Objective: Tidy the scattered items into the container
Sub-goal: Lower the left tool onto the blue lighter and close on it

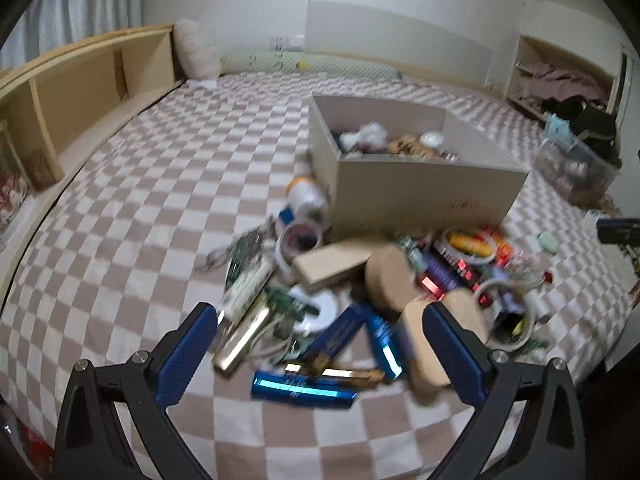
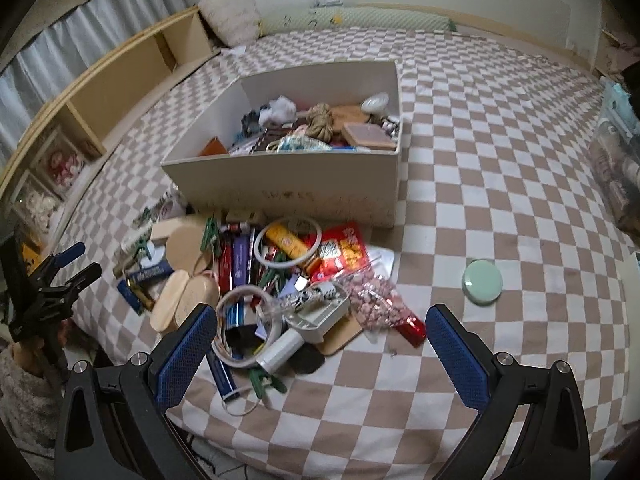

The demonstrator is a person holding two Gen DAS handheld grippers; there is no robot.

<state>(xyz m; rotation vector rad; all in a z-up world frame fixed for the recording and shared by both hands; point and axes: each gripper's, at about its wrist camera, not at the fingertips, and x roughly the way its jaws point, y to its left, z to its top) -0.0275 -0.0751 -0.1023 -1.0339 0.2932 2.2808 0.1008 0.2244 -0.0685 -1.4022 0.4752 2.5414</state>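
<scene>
A beige open box (image 2: 296,196) (image 1: 424,196) stands on the checkered bed, holding several items. A heap of scattered items lies in front of it: blue tubes (image 1: 304,389), round wooden boxes (image 1: 390,276) (image 2: 188,246), tape rings (image 2: 288,242), a red packet (image 2: 344,248), a white gadget (image 2: 316,316). A mint round lid (image 2: 482,282) lies apart at the right. My left gripper (image 1: 320,344) is open over the near edge of the heap, empty. My right gripper (image 2: 320,340) is open over the heap's near side, empty. The left gripper also shows in the right wrist view (image 2: 76,264).
The checkered blanket (image 1: 160,184) covers the bed. A wooden shelf headboard (image 1: 80,92) runs along the left. Pillows (image 2: 232,18) lie at the far end. A clear bin with clutter (image 1: 576,168) stands at the right.
</scene>
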